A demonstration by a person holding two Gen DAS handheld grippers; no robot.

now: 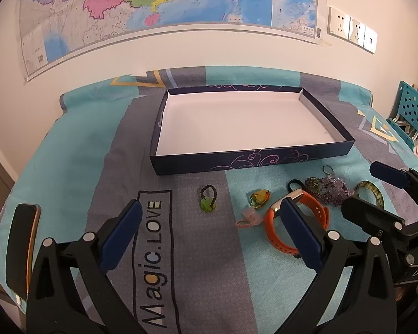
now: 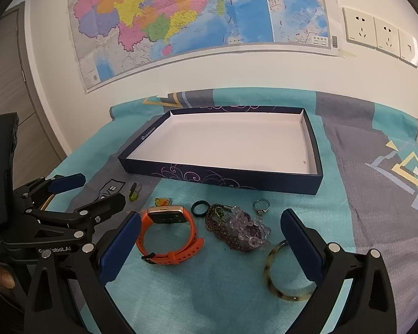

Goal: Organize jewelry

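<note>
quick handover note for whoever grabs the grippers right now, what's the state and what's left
Left gripper: open, holding nothing, low over the cloth near the green bead ring.
Right gripper: open, holding nothing, hovering over the jewelry row.
Box: blue, shallow, white inside, nothing in it yet.
Still on the cloth in front of the box: orange watch, dark ring, purple bead bracelets, silver ring, tortoiseshell bangle, yellow charm, pink hair tie.
Done: nothing moved into the box.
Left: every piece still needs to go in.
</note>
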